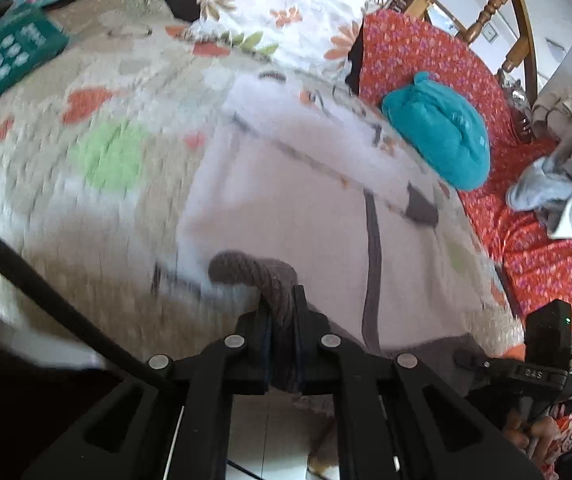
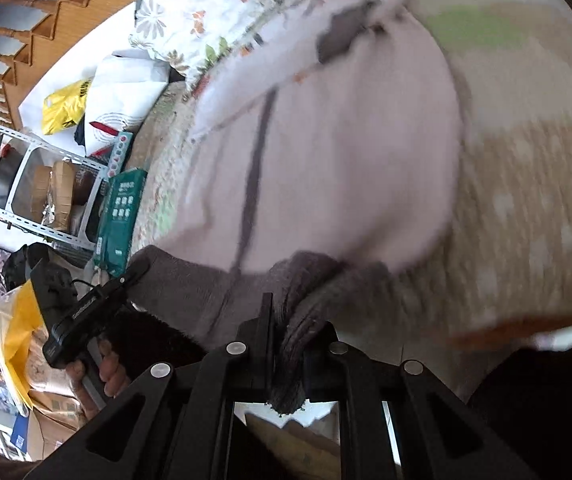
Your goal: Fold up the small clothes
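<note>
A small pale pink garment point(image 1: 286, 200) with grey trim lies spread on a patterned bedspread point(image 1: 66, 152). One sleeve with a grey cuff point(image 1: 421, 204) is folded across its far side. My left gripper point(image 1: 282, 312) is shut on the grey hem point(image 1: 254, 272) at the near edge. In the right wrist view the same garment point(image 2: 345, 140) stretches away, and my right gripper point(image 2: 286, 320) is shut on the grey hem point(image 2: 309, 276). The other gripper point(image 2: 82, 308) shows at the left. Both views are blurred by motion.
A teal folded cloth point(image 1: 437, 136) lies on an orange floral blanket point(image 1: 425, 52) with more clothes point(image 1: 557, 196) at the right. A floral pillow point(image 1: 286, 8) and a green package point(image 1: 6, 56) sit at the far side. A metal shelf point(image 2: 34, 184) stands beside the bed.
</note>
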The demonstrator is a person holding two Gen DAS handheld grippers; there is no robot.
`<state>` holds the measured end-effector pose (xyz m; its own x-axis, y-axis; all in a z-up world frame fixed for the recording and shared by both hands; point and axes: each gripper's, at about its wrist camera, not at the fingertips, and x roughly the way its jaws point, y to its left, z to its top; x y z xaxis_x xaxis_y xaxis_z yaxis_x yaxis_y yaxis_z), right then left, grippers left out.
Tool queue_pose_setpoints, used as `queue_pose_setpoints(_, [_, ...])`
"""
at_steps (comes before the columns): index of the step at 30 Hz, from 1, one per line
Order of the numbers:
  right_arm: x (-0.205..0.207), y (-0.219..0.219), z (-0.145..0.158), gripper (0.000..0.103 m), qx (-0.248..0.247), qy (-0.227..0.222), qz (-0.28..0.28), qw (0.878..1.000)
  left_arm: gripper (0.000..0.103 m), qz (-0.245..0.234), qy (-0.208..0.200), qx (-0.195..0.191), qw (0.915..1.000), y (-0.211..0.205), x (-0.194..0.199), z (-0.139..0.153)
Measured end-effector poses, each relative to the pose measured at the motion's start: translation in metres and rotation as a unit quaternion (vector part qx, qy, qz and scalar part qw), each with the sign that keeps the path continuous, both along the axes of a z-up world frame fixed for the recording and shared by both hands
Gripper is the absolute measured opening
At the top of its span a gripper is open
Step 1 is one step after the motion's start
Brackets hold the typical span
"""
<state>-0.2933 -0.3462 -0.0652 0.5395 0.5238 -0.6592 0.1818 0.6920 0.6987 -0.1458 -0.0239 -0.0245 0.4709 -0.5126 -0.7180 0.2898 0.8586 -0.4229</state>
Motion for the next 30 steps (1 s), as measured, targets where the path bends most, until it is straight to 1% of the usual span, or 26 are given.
queue_pose_setpoints(2, [0.015, -0.007, 0.016, 0.011, -0.009, -0.016, 0.000, 1.000, 0.007, 0.006, -0.016, -0.002, 0.9999, -0.005, 0.026, 0.016])
queue_pose_setpoints(3, [0.029, -0.013, 0.028, 0.011, -0.017, -0.028, -0.002, 0.999, 0.007, 0.008, -0.019, -0.004, 0.9998, -0.005, 0.034, 0.021])
queue_pose_setpoints(6, [0.065, -0.028, 0.055, 0.011, -0.045, -0.052, -0.020, 0.997, 0.007, 0.014, -0.034, -0.001, 0.9993, -0.021, 0.079, 0.038])
queue_pose_setpoints(8, [0.092, -0.038, 0.066, 0.011, -0.051, -0.061, -0.034, 0.996, 0.007, 0.020, -0.044, 0.009, 0.9988, -0.038, 0.110, 0.044])
queue_pose_setpoints(10, [0.118, -0.046, 0.073, 0.011, -0.056, -0.066, -0.047, 0.995, 0.007, 0.025, -0.048, 0.014, 0.9984, -0.051, 0.132, 0.044])
queue_pose_setpoints(13, [0.169, -0.059, 0.070, 0.011, -0.079, -0.060, -0.067, 0.993, 0.007, 0.038, -0.046, 0.027, 0.9978, -0.072, 0.169, 0.037])
queue_pose_setpoints(14, [0.178, -0.062, 0.068, 0.011, -0.083, -0.057, -0.070, 0.993, 0.007, 0.045, -0.043, 0.032, 0.9975, -0.080, 0.186, 0.031])
queue_pose_setpoints(17, [0.222, -0.073, 0.050, 0.011, -0.097, -0.039, -0.076, 0.992, 0.007, 0.055, -0.030, 0.048, 0.9969, -0.095, 0.219, 0.011])
queue_pose_setpoints(20, [0.250, -0.086, 0.032, 0.013, -0.086, -0.030, -0.081, 0.993, 0.008, 0.047, -0.011, 0.066, 0.9967, -0.112, 0.251, -0.009])
queue_pose_setpoints(22, [0.266, -0.101, 0.022, 0.014, -0.064, -0.033, -0.082, 0.994, 0.009, 0.045, -0.007, 0.077, 0.9959, -0.121, 0.266, -0.016])
queue_pose_setpoints(24, [0.280, -0.121, 0.015, 0.015, -0.046, -0.040, -0.098, 0.993, 0.013, 0.048, -0.013, 0.073, 0.9961, -0.126, 0.277, -0.015])
queue_pose_setpoints(25, [0.285, -0.129, 0.013, 0.016, -0.034, -0.045, -0.107, 0.993, 0.020, 0.048, -0.015, 0.071, 0.9962, -0.127, 0.280, -0.013])
queue_pose_setpoints(26, [0.286, -0.134, 0.013, 0.018, -0.027, -0.049, -0.112, 0.992, 0.037, 0.052, -0.022, 0.072, 0.9958, -0.127, 0.282, -0.009])
queue_pose_setpoints(27, [0.288, -0.141, 0.013, 0.020, -0.022, -0.057, -0.119, 0.991, 0.048, 0.060, -0.035, 0.078, 0.9945, -0.127, 0.283, -0.005])
queue_pose_setpoints(28, [0.288, -0.143, 0.015, 0.029, -0.025, -0.062, -0.123, 0.990, 0.063, 0.074, -0.052, 0.085, 0.9923, -0.125, 0.281, 0.000])
queue_pose_setpoints(29, [0.287, -0.146, 0.020, 0.055, -0.039, -0.072, -0.132, 0.988, 0.067, 0.085, -0.063, 0.087, 0.9906, -0.122, 0.279, 0.004])
queue_pose_setpoints(30, [0.284, -0.147, 0.024, 0.067, -0.051, -0.078, -0.140, 0.986, 0.067, 0.092, -0.068, 0.085, 0.9898, -0.119, 0.278, 0.006])
